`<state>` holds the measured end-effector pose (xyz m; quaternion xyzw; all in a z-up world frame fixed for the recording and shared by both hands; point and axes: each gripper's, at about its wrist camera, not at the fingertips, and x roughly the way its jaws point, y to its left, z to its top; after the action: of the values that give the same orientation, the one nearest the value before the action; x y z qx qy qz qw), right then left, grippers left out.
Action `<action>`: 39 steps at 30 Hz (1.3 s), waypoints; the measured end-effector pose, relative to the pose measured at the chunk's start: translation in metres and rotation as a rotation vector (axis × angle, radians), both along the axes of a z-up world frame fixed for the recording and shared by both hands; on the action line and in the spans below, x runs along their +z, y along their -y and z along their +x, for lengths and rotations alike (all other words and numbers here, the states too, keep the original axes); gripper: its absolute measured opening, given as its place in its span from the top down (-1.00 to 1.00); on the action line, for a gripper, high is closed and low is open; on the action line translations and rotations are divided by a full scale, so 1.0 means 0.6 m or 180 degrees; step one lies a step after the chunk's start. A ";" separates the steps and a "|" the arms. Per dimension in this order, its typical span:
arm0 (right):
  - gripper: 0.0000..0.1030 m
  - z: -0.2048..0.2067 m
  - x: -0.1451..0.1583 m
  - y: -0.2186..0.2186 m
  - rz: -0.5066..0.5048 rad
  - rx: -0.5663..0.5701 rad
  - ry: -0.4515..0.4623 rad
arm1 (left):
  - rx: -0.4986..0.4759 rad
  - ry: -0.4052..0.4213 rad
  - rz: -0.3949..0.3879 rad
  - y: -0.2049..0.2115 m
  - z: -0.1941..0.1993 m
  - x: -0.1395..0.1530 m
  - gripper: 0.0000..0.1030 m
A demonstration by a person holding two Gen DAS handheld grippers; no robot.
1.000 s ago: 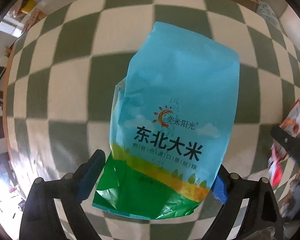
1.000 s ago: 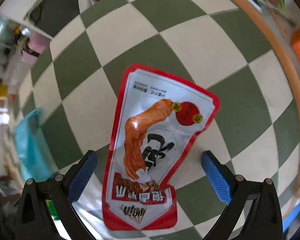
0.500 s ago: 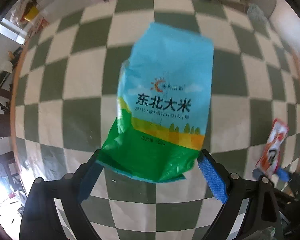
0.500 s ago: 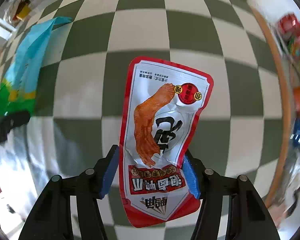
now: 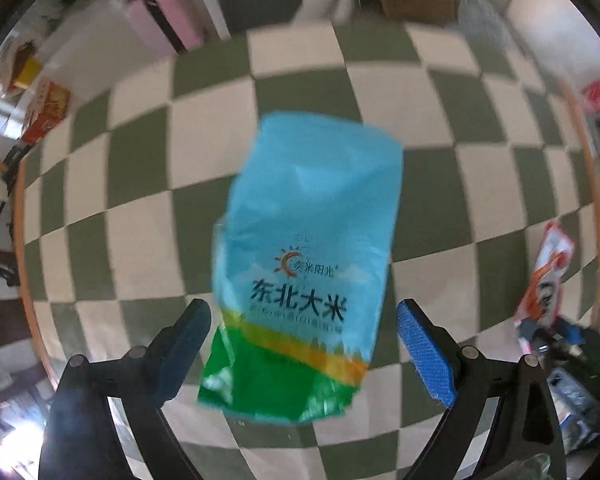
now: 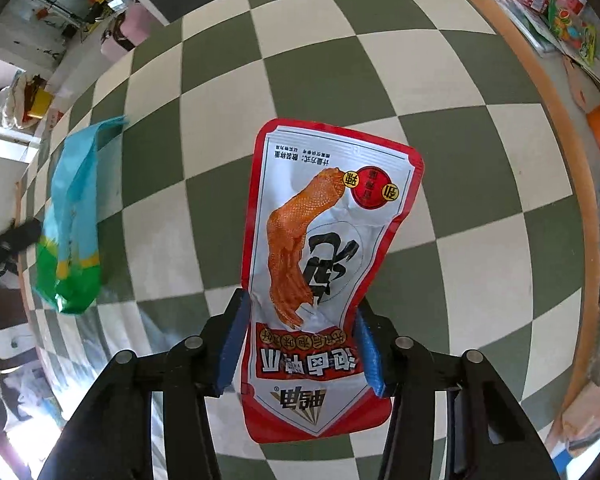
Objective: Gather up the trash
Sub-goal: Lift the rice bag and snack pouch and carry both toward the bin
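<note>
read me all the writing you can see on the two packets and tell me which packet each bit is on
"东北大米": large dark characters on the blue rice bag, between the left claw fingers.
"泡卤鸭爪": red band on the red snack pouch, upside down in view, pinched by the right claw.
"鸭爭": my best reading of the brand near that pouch's bottom edge, upside down.
Sun-logo brand and small line on the rice bag: blurred.
Small print and round red badge on the pouch: too small.
</note>
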<state>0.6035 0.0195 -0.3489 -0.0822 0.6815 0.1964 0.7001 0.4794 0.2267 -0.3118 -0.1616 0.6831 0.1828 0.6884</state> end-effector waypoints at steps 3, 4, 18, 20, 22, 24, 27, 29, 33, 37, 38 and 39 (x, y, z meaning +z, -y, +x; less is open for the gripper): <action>-0.11 -0.009 -0.011 -0.007 -0.0069 -0.0052 -0.0081 | -0.0004 -0.0104 0.0069 -0.005 0.006 -0.024 -0.82; -0.20 -0.007 -0.016 -0.013 -0.0078 -0.0044 -0.0097 | 0.0051 -0.0100 0.0037 -0.009 0.005 -0.029 -0.82; 0.59 -0.048 0.017 -0.052 -0.0011 0.0049 0.0290 | 0.0293 0.0234 0.0122 0.011 -0.056 0.029 -0.61; 0.67 -0.049 0.022 -0.052 0.0029 0.0051 0.0280 | 0.0306 0.0261 0.0121 0.018 -0.066 0.038 -0.61; 0.73 -0.044 0.022 -0.044 0.0107 0.0018 0.0223 | 0.0328 0.0297 0.0116 0.025 -0.080 0.047 -0.61; 0.78 -0.040 0.022 -0.031 0.0213 -0.0047 0.0196 | 0.0363 0.0326 0.0119 0.035 -0.091 0.055 -0.61; 0.88 -0.055 0.035 -0.010 0.0451 -0.0140 0.0212 | 0.0436 0.0382 0.0095 0.042 -0.114 0.062 -0.61; 0.93 -0.061 0.044 -0.007 0.0543 -0.0142 0.0240 | 0.0491 0.0429 0.0077 0.043 -0.131 0.062 -0.61; 0.94 -0.091 0.067 -0.017 0.0645 -0.0084 0.0334 | 0.0558 0.0504 0.0081 0.054 -0.153 0.068 -0.61; 0.94 -0.107 0.095 -0.014 0.0704 -0.0017 0.0419 | 0.0571 0.0563 0.0111 0.065 -0.172 0.080 -0.61; 0.94 -0.115 0.105 -0.009 0.0718 0.0005 0.0433 | 0.0577 0.0581 0.0114 0.068 -0.178 0.083 -0.61; 0.94 -0.124 0.114 -0.006 0.0731 0.0021 0.0447 | 0.0579 0.0611 0.0124 0.072 -0.189 0.090 -0.61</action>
<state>0.5293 0.0234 -0.2807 -0.0173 0.6036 0.2693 0.7502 0.3663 0.1836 -0.2576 -0.2263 0.5929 0.2414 0.7341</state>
